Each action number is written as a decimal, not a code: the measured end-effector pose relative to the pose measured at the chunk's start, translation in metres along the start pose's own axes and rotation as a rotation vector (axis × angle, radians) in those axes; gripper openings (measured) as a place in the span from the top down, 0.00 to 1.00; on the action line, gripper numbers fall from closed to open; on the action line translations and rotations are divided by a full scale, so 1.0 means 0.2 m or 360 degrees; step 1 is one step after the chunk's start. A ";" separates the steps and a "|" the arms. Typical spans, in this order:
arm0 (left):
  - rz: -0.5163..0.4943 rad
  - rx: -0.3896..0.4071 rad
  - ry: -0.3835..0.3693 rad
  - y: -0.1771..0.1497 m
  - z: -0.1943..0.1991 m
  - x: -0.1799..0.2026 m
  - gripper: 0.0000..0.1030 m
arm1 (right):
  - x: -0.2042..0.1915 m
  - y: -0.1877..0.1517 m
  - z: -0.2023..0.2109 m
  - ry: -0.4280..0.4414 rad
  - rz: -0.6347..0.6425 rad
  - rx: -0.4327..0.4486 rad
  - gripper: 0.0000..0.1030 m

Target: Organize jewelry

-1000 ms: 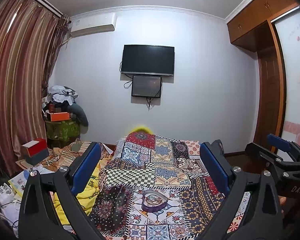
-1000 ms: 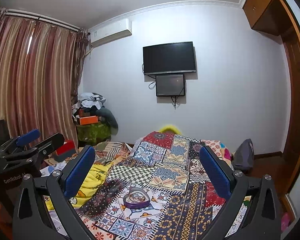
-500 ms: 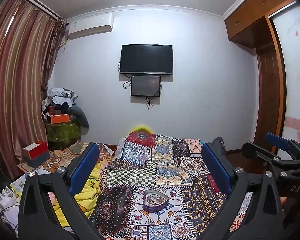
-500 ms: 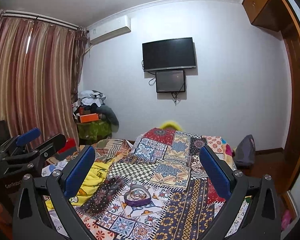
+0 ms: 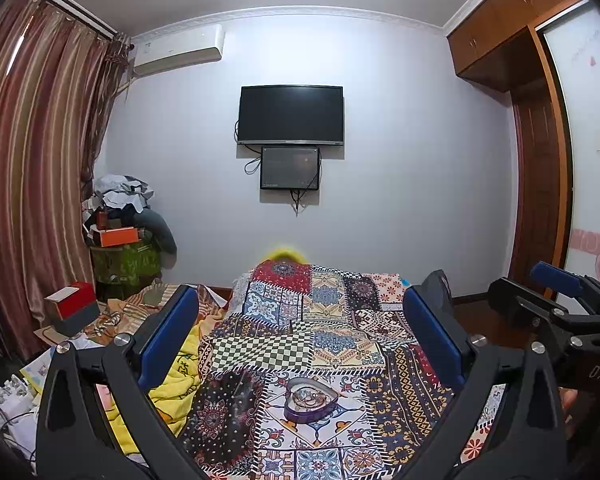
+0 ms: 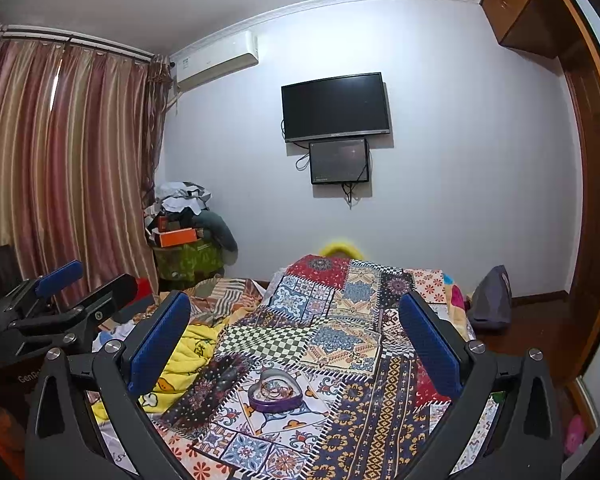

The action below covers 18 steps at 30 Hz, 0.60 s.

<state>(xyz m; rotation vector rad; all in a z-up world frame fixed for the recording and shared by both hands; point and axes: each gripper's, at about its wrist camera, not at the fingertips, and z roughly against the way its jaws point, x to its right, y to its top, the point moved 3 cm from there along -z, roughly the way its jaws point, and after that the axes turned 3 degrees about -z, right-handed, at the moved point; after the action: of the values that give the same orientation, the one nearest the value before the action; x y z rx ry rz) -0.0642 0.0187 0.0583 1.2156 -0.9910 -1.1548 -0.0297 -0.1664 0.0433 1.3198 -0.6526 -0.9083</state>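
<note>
While both grippers gape, heart-shaped jewelry box [image 5: 310, 399] lies ahead, untouched.

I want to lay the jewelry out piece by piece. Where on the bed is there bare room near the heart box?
The patchwork quilt lies bare on all sides of the heart box: the checkered patch behind it and the striped strip to its right. Left is crowded: a bunched yellow blanket, then papers and boxes beyond. Both grippers, left and right, are open and empty.
</note>
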 end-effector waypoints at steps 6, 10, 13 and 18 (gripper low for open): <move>0.0007 -0.0002 -0.0002 0.00 0.00 0.00 0.01 | 0.00 0.01 0.00 0.0001 -0.0007 -0.0004 0.00; 0.0017 -0.0011 -0.0001 0.00 -0.01 0.00 0.01 | 0.00 0.00 0.01 -0.0002 -0.0009 -0.0002 0.00; 0.0031 -0.0014 0.0001 0.01 -0.01 -0.01 0.01 | 0.00 0.01 0.02 -0.0003 -0.0012 0.0002 0.00; 0.0045 -0.0020 -0.0007 0.01 -0.01 -0.02 0.01 | 0.00 0.01 0.00 -0.0004 -0.0019 -0.0008 0.00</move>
<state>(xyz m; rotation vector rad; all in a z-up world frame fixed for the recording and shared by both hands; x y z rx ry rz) -0.0619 0.0233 0.0597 1.1860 -1.0000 -1.1408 -0.0298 -0.1672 0.0451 1.3193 -0.6445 -0.9208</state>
